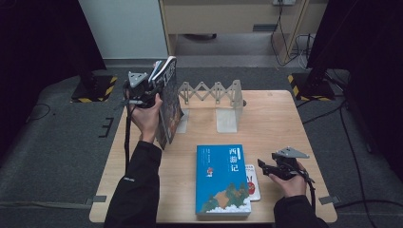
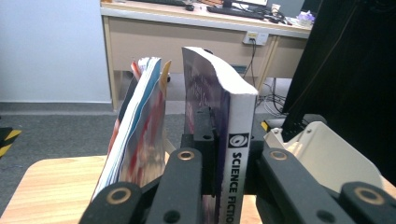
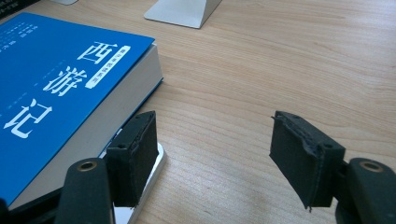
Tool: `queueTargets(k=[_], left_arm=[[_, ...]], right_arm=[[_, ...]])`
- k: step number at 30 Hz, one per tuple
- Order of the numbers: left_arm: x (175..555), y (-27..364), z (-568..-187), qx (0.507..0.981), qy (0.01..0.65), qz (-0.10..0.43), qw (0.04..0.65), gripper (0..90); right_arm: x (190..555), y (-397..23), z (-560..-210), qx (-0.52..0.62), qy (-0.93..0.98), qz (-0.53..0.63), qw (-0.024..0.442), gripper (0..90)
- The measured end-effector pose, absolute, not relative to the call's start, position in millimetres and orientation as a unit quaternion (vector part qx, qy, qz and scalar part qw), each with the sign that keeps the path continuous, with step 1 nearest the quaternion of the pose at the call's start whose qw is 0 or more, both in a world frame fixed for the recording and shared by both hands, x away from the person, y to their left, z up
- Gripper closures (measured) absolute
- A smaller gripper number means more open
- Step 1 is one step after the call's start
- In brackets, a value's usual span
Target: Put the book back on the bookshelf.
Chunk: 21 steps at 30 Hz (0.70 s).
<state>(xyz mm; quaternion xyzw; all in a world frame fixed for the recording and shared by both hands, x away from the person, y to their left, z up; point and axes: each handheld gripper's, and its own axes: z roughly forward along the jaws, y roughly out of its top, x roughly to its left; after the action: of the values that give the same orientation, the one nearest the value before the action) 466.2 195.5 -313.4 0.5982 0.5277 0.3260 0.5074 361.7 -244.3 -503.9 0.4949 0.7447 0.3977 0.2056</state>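
Science-fiction book (image 1: 167, 102) sits pinched in your left tool (image 1: 142, 90), held upright above the bench (image 1: 280, 118) at its ten o'clock corner. In the left gripper view the jaws press on it from both sides, with the white spine (image 2: 239, 154) facing you and the lettering running down it. A thinner book (image 2: 137, 135) with colourful covers stands just to the left of it, at about eleven o'clock from the tool; whether the two touch you cannot tell from here.

Moving right, a pale rack (image 1: 214, 92) with a zigzag rail stands at the bench's twelve o'clock edge, its two flat plates resting on the wood. One of them, the plate (image 1: 229, 118), is well apart from the held book. In the left gripper view the rack's near end (image 2: 322, 154) lies at three o'clock of the tool.

Further right and nearer you, a blue book (image 1: 223, 178) lies flat at six o'clock, cover up. A small white book (image 1: 252, 183) lies partly under its right edge.

Your right tool (image 1: 262, 167) hovers low at four o'clock of the bench, jaws spread and holding nothing. In the right gripper view its left pad (image 3: 133, 156) stands over the white book's corner, just beside the blue book; the right pad (image 3: 299, 156) is over bare wood.
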Motion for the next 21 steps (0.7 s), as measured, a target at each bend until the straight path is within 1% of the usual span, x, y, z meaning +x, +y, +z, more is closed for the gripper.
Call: queueTargets(k=[8,21], left_arm=[[473.7,188.8,-324.2,0.596,0.529,0.341,0.498,81.6],[470.2,176.5,-327.4,0.614,0.512,0.365,0.477,81.6]], right_arm=[[361.9,-245.0,-504.6,0.497,0.743,0.397,0.207,32.0],[361.8,-244.9,-504.6,0.496,0.745,0.396,0.205,32.3]])
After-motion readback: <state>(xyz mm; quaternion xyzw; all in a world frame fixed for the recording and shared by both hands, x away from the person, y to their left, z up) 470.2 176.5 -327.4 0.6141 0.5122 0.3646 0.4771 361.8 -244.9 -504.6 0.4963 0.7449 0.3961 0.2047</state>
